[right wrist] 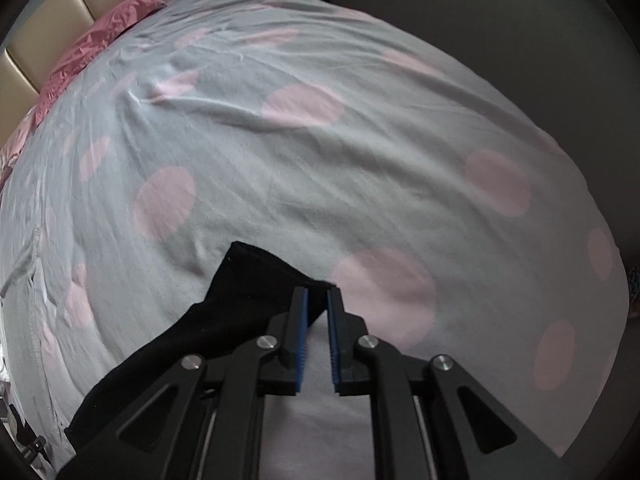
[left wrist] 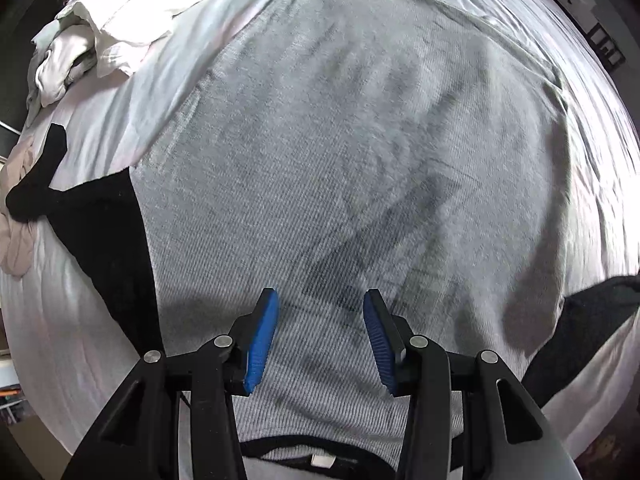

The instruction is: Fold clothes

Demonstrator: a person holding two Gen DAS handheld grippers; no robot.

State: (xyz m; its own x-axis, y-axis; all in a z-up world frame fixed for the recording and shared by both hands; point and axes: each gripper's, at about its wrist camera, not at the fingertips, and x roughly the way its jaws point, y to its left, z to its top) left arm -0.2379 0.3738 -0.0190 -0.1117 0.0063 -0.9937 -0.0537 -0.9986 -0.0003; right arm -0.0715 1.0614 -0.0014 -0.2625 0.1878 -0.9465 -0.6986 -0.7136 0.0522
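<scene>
A grey ribbed shirt (left wrist: 340,152) with black sleeves lies spread flat on the bed, collar nearest the camera in the left wrist view. Its black left sleeve (left wrist: 100,220) stretches out to the left. My left gripper (left wrist: 322,304) is open and empty, just above the shirt's upper chest. In the right wrist view my right gripper (right wrist: 318,296) is nearly closed, its blue pads pinching the end of the other black sleeve (right wrist: 240,292), which trails down to the lower left.
The bed has a grey sheet with pink dots (right wrist: 360,140). A heap of white and striped clothes (left wrist: 108,20) lies at the far left, a beige garment (left wrist: 16,216) at the left edge. A pink pillow (right wrist: 100,40) rests by the beige headboard (right wrist: 52,28).
</scene>
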